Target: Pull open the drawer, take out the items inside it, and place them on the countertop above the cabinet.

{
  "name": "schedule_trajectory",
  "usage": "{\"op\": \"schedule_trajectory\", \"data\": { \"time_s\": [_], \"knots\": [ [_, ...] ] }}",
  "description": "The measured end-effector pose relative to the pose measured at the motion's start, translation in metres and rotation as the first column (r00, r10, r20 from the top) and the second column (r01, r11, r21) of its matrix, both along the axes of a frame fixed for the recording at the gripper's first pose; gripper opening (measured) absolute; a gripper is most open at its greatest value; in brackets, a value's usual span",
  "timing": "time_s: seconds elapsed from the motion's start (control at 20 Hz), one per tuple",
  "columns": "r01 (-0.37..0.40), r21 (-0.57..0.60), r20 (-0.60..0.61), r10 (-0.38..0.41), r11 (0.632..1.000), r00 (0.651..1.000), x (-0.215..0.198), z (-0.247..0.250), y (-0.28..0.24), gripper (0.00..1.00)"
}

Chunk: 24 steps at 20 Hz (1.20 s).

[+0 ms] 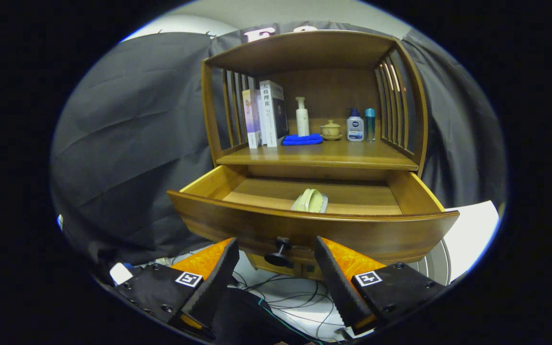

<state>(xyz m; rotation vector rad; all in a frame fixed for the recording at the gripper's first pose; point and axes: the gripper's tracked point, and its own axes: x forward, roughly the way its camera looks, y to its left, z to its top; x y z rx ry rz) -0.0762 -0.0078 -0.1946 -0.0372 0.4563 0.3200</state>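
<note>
the drawer stands pulled open, with a pale yellow-green item lying inside near its front wall. the gripper is spread wide and empty, the black knob between its fingertips, neither finger touching it. books, bottles and a blue cloth sit on the countertop above

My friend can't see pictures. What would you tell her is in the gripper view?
A wooden cabinet's drawer is pulled open with a pale yellow-green item lying inside, and the open gripper sits just in front, its fingers either side of the black knob without touching it. On the countertop above stand books, bottles, a small lidded cup and a blue cloth.
</note>
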Motion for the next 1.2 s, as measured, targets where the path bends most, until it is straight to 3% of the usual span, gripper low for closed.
{"op": "schedule_trajectory", "data": {
  "time_s": [0.15, 0.25, 0.3, 0.45, 0.6, 0.7, 0.75, 0.85, 0.9, 1.05, 1.2],
  "knots": [
    [0.009, 0.051, -0.004, -0.009, 0.999, 1.0, 0.009, 0.009, 0.009, 0.98],
    [-0.037, 0.074, -0.015, 0.038, 0.997, 0.999, 0.007, 0.005, 0.025, 0.98],
    [-0.073, 0.049, -0.021, 0.074, 0.996, 0.997, 0.006, -0.003, 0.03, 0.98],
    [-0.074, -0.135, 0.024, 0.078, 0.988, 0.997, 0.005, -0.02, -0.003, 0.99],
    [-0.035, -0.188, 0.076, 0.05, 0.982, 0.996, 0.02, -0.011, -0.034, 0.99],
    [0.016, -0.161, 0.098, 0.0, 0.987, 0.995, 0.04, 0.008, -0.054, 0.99],
    [0.053, -0.205, 0.124, -0.028, 0.977, 0.992, 0.05, 0.019, -0.069, 0.98],
    [0.093, -0.319, 0.265, -0.005, 0.943, 0.964, 0.078, 0.064, -0.077, 0.98],
    [0.079, -0.32, 0.285, 0.016, 0.944, 0.958, 0.085, 0.083, -0.066, 0.98],
    [-0.006, -0.242, 0.197, 0.055, 0.97, 0.979, 0.103, 0.09, -0.024, 0.98],
    [-0.018, -0.281, 0.098, 0.047, 0.959, 0.994, 0.137, 0.072, -0.013, 0.98]
  ]
}}
